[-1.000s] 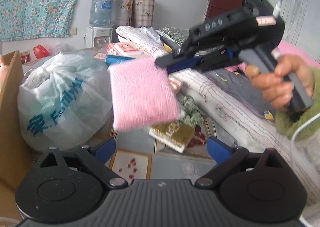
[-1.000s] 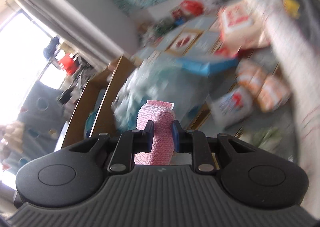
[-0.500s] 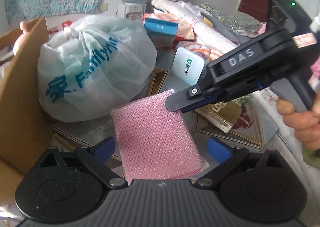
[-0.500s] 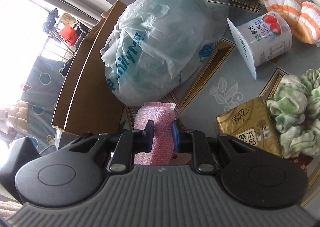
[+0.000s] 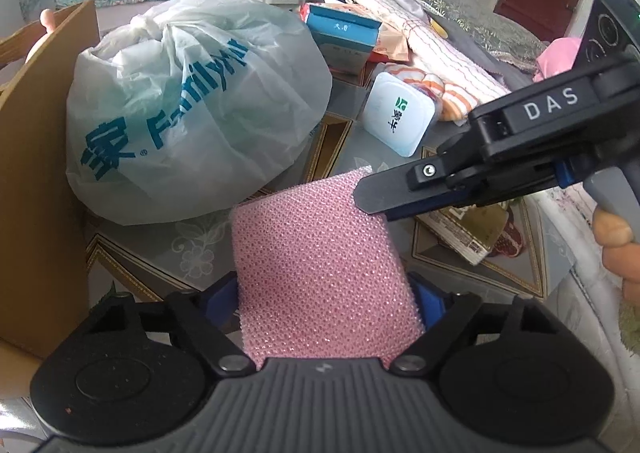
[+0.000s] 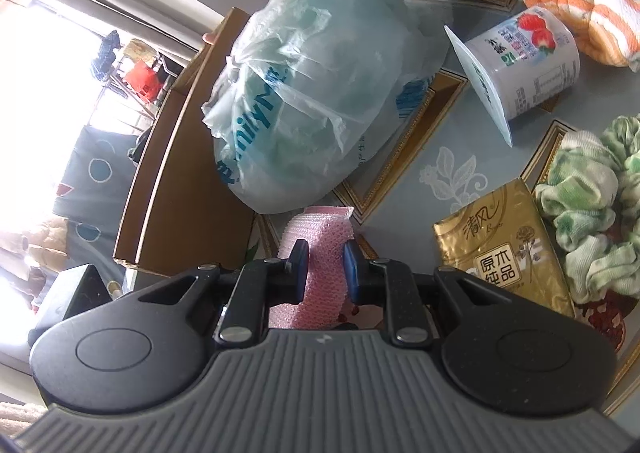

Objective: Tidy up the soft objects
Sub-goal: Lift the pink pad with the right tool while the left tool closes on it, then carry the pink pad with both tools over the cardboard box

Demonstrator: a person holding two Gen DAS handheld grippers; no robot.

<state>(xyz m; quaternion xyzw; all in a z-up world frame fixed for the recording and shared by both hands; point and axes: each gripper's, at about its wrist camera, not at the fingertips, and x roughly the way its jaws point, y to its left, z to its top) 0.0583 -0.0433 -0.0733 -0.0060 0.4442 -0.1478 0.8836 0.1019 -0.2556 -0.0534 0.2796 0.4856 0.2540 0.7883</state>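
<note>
A pink knobbly sponge pad (image 5: 320, 265) hangs between both grippers above the table. My right gripper (image 6: 325, 267) is shut on its upper right corner; in the left wrist view it reaches in from the right (image 5: 370, 207). My left gripper (image 5: 328, 301) has closed in on the pad's lower edge, its blue pads (image 5: 430, 301) touching both sides. The pad also shows pinched in the right wrist view (image 6: 320, 253). An orange-striped towel (image 6: 580, 17) and a green-white scrunched cloth (image 6: 592, 213) lie on the table.
A full white plastic bag (image 5: 192, 109) sits at left beside a cardboard box wall (image 5: 36, 181). A yogurt tub (image 6: 528, 65), a gold tissue pack (image 6: 504, 249), a blue box (image 5: 344, 33) and folded bedding (image 5: 440, 49) crowd the table's right and back.
The pad has come down into my left gripper, whose jaws have closed from wide open onto its lower edge. The right gripper keeps its hold and has shifted slightly right.
</note>
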